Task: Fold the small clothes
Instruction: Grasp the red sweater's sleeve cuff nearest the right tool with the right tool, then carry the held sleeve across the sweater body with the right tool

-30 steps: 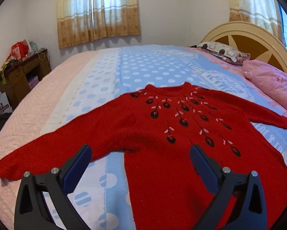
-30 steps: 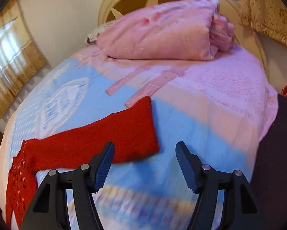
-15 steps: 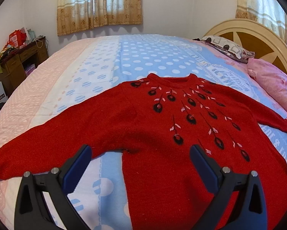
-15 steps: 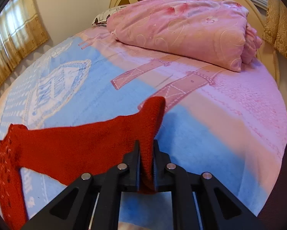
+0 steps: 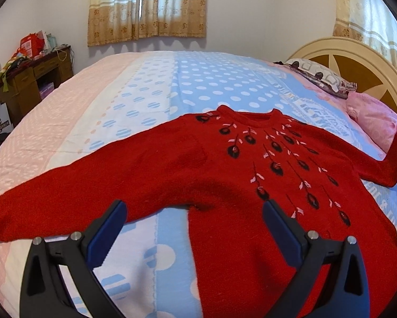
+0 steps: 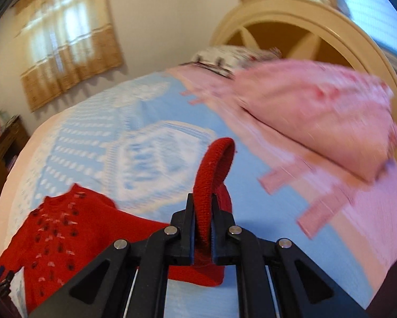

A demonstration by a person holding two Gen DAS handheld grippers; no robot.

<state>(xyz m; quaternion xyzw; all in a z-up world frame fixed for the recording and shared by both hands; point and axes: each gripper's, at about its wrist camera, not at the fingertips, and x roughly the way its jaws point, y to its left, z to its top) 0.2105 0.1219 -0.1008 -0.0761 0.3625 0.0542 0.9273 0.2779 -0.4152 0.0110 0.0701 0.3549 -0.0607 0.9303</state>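
Observation:
A red knit sweater (image 5: 225, 175) with black and pink flower embroidery lies face up on the bed, both sleeves spread out. My left gripper (image 5: 193, 209) hovers open just above its left armpit, blue pads wide apart with nothing between them. My right gripper (image 6: 202, 209) is shut on the cuff of the right sleeve (image 6: 214, 161), which loops up above the closed jaws, lifted off the blanket. In the left wrist view that raised sleeve (image 5: 394, 156) rises at the far right edge. The sweater body (image 6: 60, 228) shows at lower left in the right wrist view.
The blue and pink blanket (image 5: 187, 84) covers the bed. A folded pink quilt (image 6: 317, 111) and a patterned pillow (image 5: 320, 76) lie by the cream headboard (image 6: 299, 18). A cluttered wooden desk (image 5: 26, 82) stands beyond the bed's left side.
My right gripper went from open over the right cuff to shut on it, then lifted the sleeve and rolled. My left gripper drifted a little closer over the sweater, staying open.

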